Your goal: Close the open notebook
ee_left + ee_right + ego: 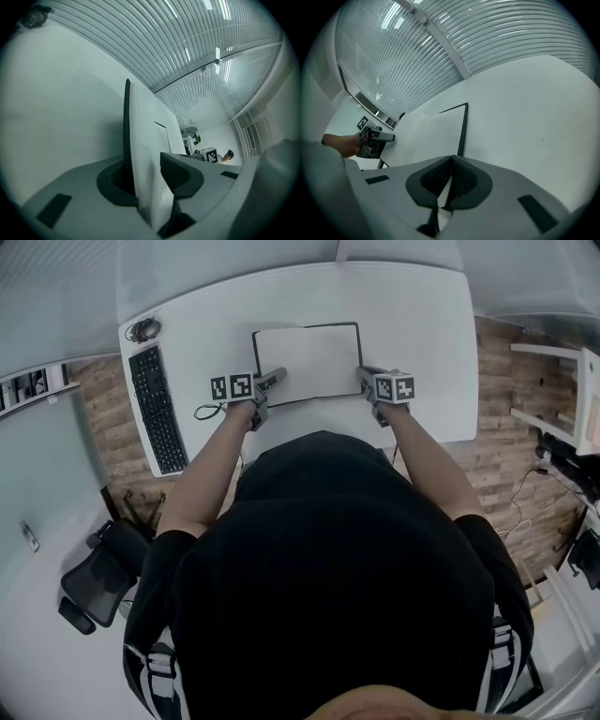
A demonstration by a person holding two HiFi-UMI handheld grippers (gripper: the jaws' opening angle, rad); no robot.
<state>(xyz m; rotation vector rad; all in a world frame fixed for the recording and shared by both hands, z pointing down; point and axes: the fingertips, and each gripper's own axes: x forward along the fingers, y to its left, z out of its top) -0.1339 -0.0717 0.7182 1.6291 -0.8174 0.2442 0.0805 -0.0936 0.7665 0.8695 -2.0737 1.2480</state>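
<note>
We see the open notebook (307, 362) lying flat near the middle of the white desk (422, 324), blank pages up, its black cover showing as a thin border. We hold the left gripper (276, 379) at the notebook's left edge. Its jaws stand apart with the stack of pages and the cover between them, and the pads do not seem to clamp. The right gripper (366, 378) sits at the right edge, its jaws brought together on a white sliver of page. A black keyboard (157, 409) lies along the desk's left side, well apart from the notebook, with a looped cable (208, 412) between it and the left gripper.
</note>
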